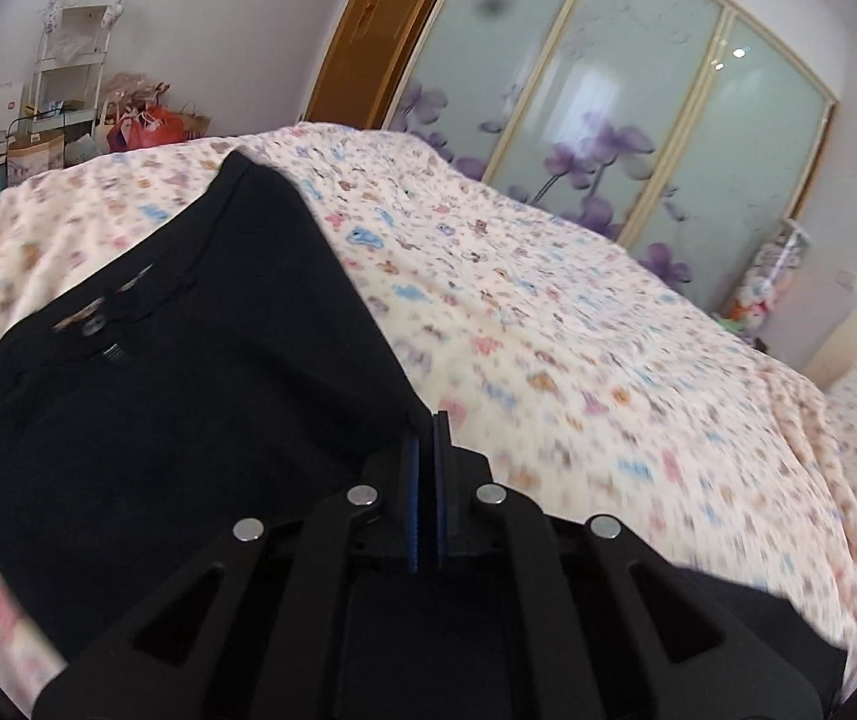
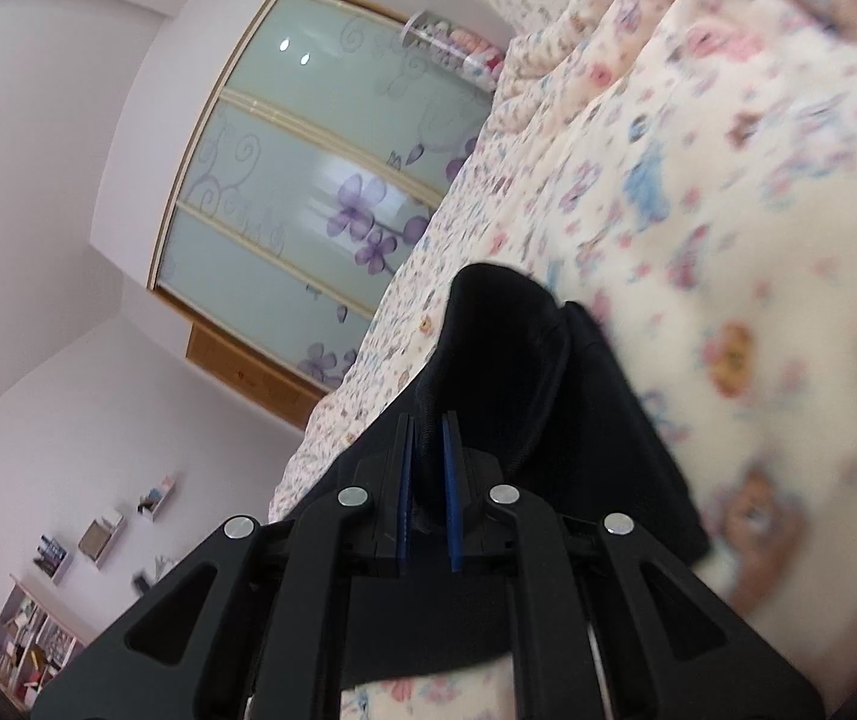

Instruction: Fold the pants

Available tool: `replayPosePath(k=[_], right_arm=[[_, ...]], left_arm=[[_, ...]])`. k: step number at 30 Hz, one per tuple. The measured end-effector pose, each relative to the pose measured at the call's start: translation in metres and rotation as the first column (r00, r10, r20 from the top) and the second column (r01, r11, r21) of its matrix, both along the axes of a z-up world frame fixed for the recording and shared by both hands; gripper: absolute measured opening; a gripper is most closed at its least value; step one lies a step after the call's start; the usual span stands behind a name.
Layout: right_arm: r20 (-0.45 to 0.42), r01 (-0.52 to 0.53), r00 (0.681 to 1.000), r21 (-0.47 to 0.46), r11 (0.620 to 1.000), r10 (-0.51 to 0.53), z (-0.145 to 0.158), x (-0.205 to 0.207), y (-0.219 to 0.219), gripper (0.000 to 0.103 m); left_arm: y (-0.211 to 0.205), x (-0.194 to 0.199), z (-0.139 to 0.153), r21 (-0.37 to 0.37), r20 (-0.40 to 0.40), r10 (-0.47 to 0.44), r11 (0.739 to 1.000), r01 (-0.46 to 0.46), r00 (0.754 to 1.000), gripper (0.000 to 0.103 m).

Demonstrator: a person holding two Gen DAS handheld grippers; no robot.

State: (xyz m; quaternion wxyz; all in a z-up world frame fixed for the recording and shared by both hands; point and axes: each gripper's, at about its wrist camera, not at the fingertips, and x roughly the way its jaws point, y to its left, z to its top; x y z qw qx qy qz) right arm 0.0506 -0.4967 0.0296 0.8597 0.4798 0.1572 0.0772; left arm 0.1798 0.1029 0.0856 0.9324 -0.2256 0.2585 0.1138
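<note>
Spread over the bed's cream quilt printed with little bears [image 1: 548,312], the black cotton pants [image 1: 176,360] lie waistband away. The left tool [image 1: 426,420] is pressed together at their edge, apparently pinching nothing I can see, while the right tool [image 2: 428,420] pinches a raised fold of cloth. The fold-over seems underway; next, that fold must be carried across and laid flat.

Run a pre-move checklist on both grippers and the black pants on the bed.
1. Right gripper clamped on black fabric pants: ok.
2. Left gripper shut: ok.
3. Left gripper holding cloth: cannot tell; no fabric visible between its blue pads.
4. Pants lying on the cartoon-print bedspread, waistband button facing up: ok.
5. Pants flat, unwrinkled: cannot tell, picture blurred.
</note>
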Motion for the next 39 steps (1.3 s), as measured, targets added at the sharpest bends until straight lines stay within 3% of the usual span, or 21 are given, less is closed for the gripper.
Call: replayPosePath(k=[6,12,16,18,19,20,22,24,26,30,34,37,39], right_arm=[[-0.047,0.055,0.997,0.011,0.998,-0.055,-0.003,-0.031,0.0,0.009],[-0.104,0.101,0.989,0.003,0.995,-0.1,-0.004,-0.051,0.003,0.009],[-0.203,0.108,0.971,-0.086,0.99,-0.123,-0.007,-0.043,0.011,0.01],[-0.221,0.107,0.967,-0.098,0.989,-0.127,-0.006,-0.042,0.012,0.011],[-0.227,0.107,0.966,-0.095,0.99,-0.126,-0.005,-0.044,0.012,0.015],[-0.23,0.107,0.965,-0.091,0.99,-0.126,-0.003,-0.046,0.012,0.019],[-0.216,0.111,0.968,-0.078,0.991,-0.125,0.002,-0.057,0.012,0.054],[-0.179,0.129,0.974,-0.081,0.988,-0.142,0.011,-0.07,0.014,0.066],[-0.163,0.153,0.973,-0.088,0.984,-0.166,0.02,-0.078,0.014,0.066],[-0.121,0.146,0.982,-0.004,0.989,-0.145,0.025,-0.094,0.01,0.066],[-0.113,0.127,0.985,-0.004,0.992,-0.127,0.031,-0.102,0.017,0.066],[-0.099,0.107,0.989,-0.014,0.994,-0.108,0.038,-0.109,0.027,0.066],[-0.084,0.072,0.994,-0.035,0.997,-0.074,0.044,-0.108,0.035,0.066]], left_arm=[[0.003,-0.085,-0.041,-0.005,-0.02,-0.021,1.0,0.021,1.0,0.003],[0.004,-0.111,-0.061,-0.018,-0.04,-0.022,1.0,0.022,0.999,0.004],[0.012,-0.121,-0.052,-0.055,-0.022,-0.038,0.998,0.036,0.999,0.016],[0.018,-0.129,-0.044,-0.07,-0.003,-0.047,0.996,0.047,0.999,0.041],[0.025,-0.137,-0.036,-0.066,0.015,-0.033,0.997,0.034,0.999,0.064],[0.035,-0.147,-0.027,-0.065,0.05,-0.01,0.998,0.014,0.999,0.076],[0.052,-0.159,-0.013,-0.08,0.095,0.014,0.997,-0.006,0.995,0.079],[0.073,-0.162,-0.003,-0.111,0.102,0.031,0.994,-0.02,0.994,0.087],[0.099,-0.157,-0.001,-0.189,0.062,0.022,0.982,-0.01,0.998,0.087],[0.131,-0.131,-0.021,-0.357,-0.069,-0.034,0.934,0.007,0.997,0.085],[0.147,-0.107,-0.057,-0.489,-0.165,-0.054,0.872,-0.034,0.985,0.072],[0.16,-0.088,-0.075,-0.51,-0.227,-0.008,0.853,-0.112,0.974,0.064],[0.169,-0.079,-0.079,-0.523,-0.226,0.024,0.84,-0.142,0.974,0.064]])
